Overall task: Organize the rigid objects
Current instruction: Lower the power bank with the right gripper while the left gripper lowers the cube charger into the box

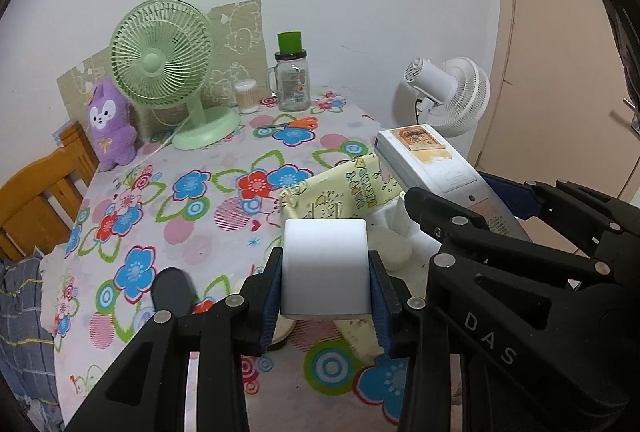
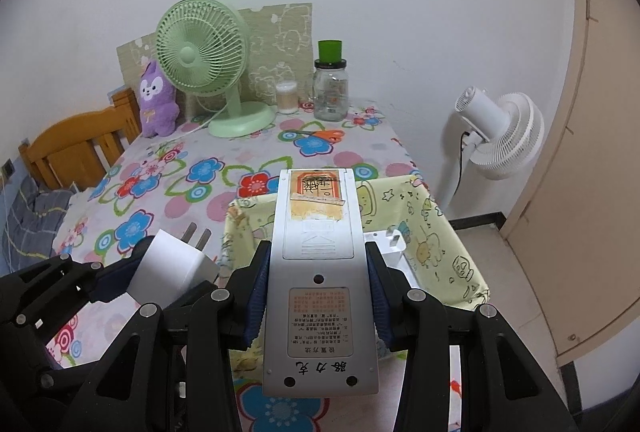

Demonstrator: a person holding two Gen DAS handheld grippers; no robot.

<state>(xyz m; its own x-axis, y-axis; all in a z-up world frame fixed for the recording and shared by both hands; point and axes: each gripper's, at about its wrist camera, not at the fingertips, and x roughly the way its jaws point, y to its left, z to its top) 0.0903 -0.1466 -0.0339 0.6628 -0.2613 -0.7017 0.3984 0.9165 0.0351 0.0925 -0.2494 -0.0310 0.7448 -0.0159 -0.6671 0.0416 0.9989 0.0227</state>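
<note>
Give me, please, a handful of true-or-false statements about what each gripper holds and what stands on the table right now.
1. The left gripper is shut on a white plug adapter. True.
2. The right gripper is open and holds nothing. False: it is clamped on a white remote control, held back side up.
3. The orange-handled scissors lie inside the yellow fabric bin. False: they lie on the tablecloth, near the glass jar.
4. The green desk fan stands beside a purple plush toy. True.
5. The glass jar has a red lid. False: its top is green.
</note>
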